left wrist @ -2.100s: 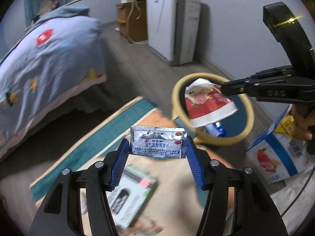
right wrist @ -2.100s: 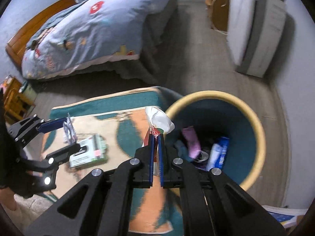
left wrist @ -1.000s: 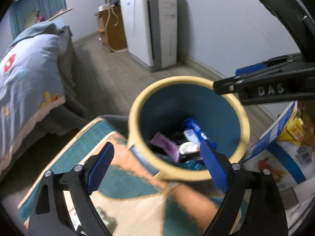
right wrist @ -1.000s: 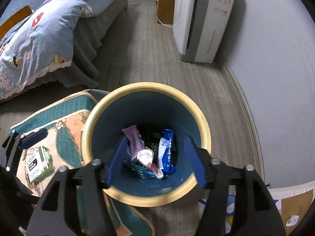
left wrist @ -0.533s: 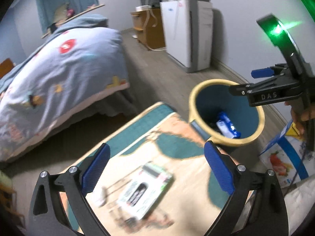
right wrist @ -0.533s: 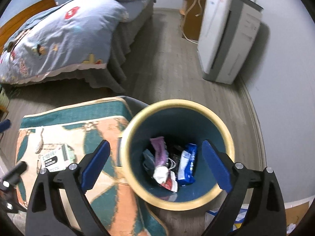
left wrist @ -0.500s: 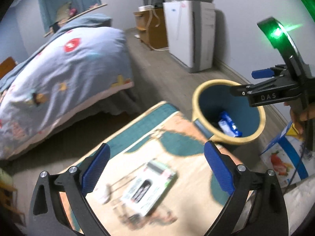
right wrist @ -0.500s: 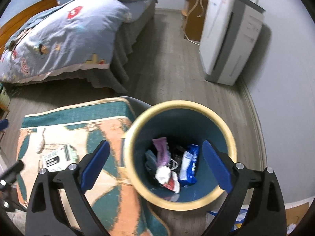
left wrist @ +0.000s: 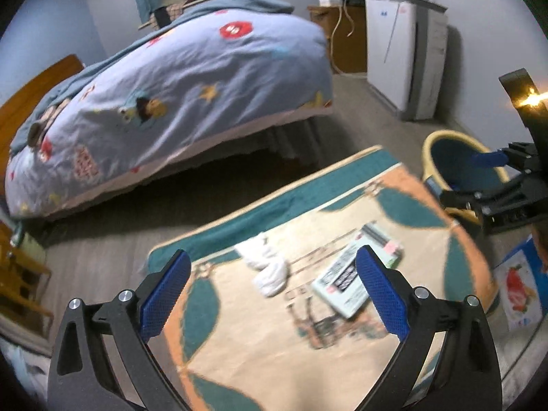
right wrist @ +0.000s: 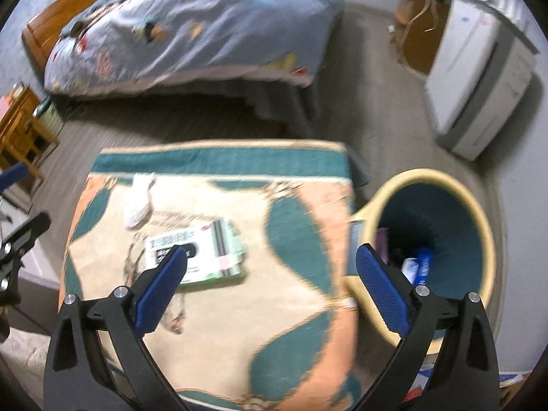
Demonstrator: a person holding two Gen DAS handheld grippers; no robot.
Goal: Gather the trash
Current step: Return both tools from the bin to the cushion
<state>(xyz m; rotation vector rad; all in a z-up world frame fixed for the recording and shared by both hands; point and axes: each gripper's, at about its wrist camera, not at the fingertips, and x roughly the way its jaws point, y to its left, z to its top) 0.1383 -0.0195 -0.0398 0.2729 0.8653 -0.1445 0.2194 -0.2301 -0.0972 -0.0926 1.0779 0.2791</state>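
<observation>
Both grippers have swung away from the bin since half a second ago, and the patterned mat now fills the middle of each view. Left gripper [left wrist: 272, 294], at the bottom of the left wrist view, has its blue pads spread wide with nothing between them. Between those pads, a crumpled white tissue [left wrist: 269, 269] lies on the mat [left wrist: 260, 339], and just to its right sits a flat white-and-green box [left wrist: 356, 275], tilted, its far end toward the upper right. Both look blurred. The yellow-rimmed bin [left wrist: 445, 137] stands at the right edge of that frame, off the mat's far corner, partly covered by the black frame of the other gripper.

Over in the right wrist view, the right gripper [right wrist: 272, 291] is also gaping, pads far apart and empty. That flat box [right wrist: 198, 257] lies left of centre, its near-left corner hidden behind the left pad, and the tissue [right wrist: 138, 202] sits above and left of it, apart from it. Bin [right wrist: 479, 219] is at the right, right against the mat [right wrist: 239, 311] edge, with wrappers visible inside: something blue and white [right wrist: 419, 265] low down, something purple [right wrist: 382, 239] beside it. A bed with a blue quilt [right wrist: 205, 20] fills the upper left, and a white appliance [right wrist: 476, 82] stands at the upper right.
</observation>
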